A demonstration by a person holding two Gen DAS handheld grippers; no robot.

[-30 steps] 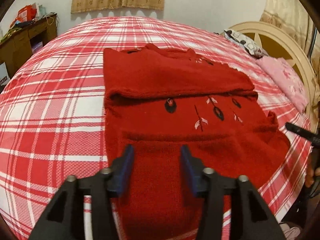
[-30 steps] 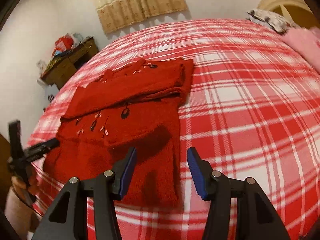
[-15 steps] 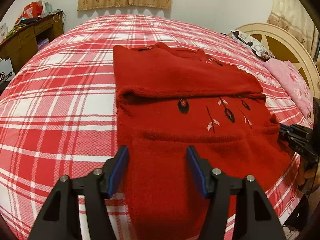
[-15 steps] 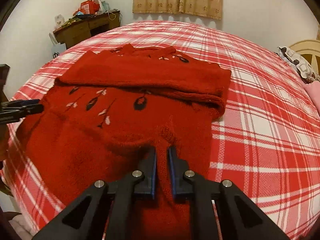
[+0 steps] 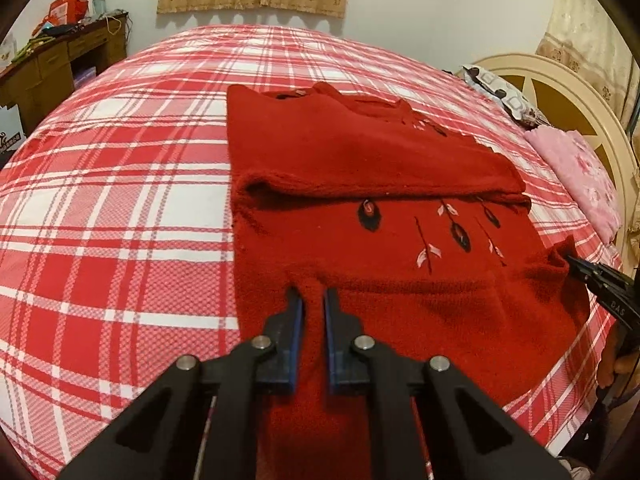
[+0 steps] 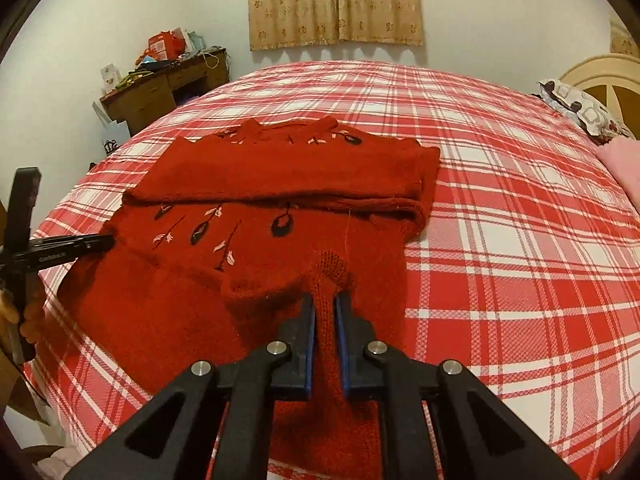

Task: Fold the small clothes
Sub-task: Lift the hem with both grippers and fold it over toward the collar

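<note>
A bed [image 5: 100, 208] under a red-and-white plaid sheet carries a red sweater [image 5: 360, 160], which lies flat near the bed's near edge, its far part folded over itself above a row of embroidered leaves [image 5: 428, 256], with a pink pillow [image 5: 580, 176] well apart at the bed's headboard end and a cluttered desk [image 6: 160, 92] beyond the bed by the wall. The left gripper [image 5: 312, 300] has just closed and pinches a raised ridge of the sweater's near hem between its blue pads. The right gripper [image 6: 325, 304] is clenched on another bunched fold of the hem at the sweater's opposite side.
</note>
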